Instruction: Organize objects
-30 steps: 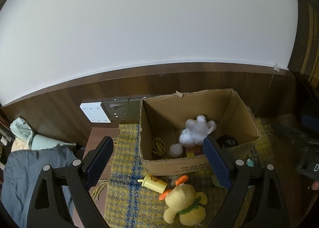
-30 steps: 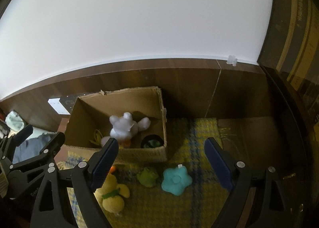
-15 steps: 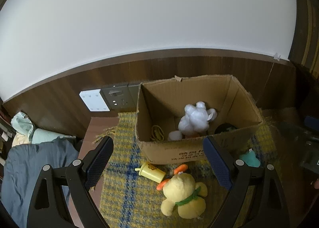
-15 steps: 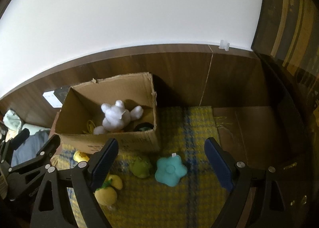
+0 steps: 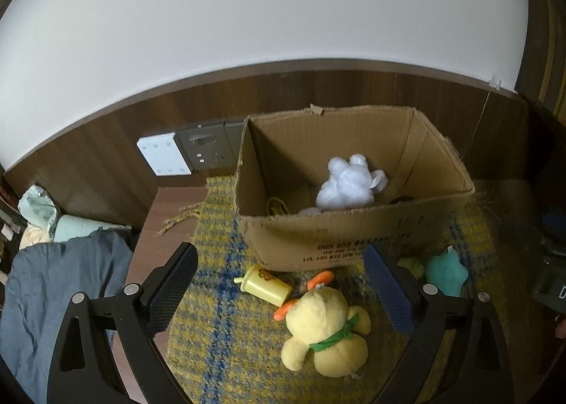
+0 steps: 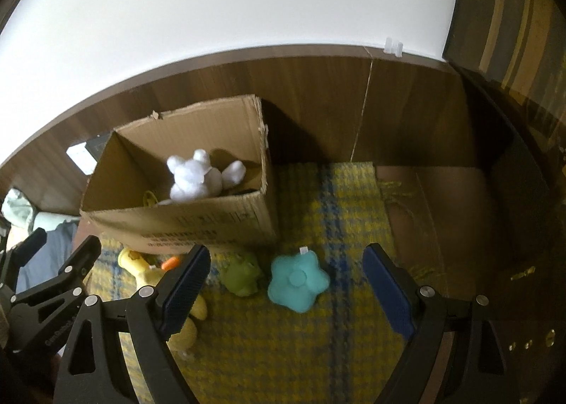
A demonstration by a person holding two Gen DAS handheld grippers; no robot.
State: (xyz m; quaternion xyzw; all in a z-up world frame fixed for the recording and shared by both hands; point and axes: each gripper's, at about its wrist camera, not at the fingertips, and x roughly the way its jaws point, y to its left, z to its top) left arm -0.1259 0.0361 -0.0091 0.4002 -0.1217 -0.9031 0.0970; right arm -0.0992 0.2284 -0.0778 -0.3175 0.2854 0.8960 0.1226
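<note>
By my left side lies a blue cloth (image 5: 53, 284). My left gripper (image 5: 283, 292) is wide open and holds nothing. Between its fingers I see a yellow cup (image 5: 263, 285) on its side, an orange carrot (image 5: 320, 278) and a yellow duck (image 5: 325, 328) on the rug (image 5: 219, 333). Behind them is the box (image 5: 353, 241) with a white bunny (image 5: 348, 185) inside. My right gripper (image 6: 286, 292) is wide open and empty too. A green frog (image 6: 244, 275) and a blue star (image 6: 297, 280) lie side by side between its fingers, just in front of the box.
</note>
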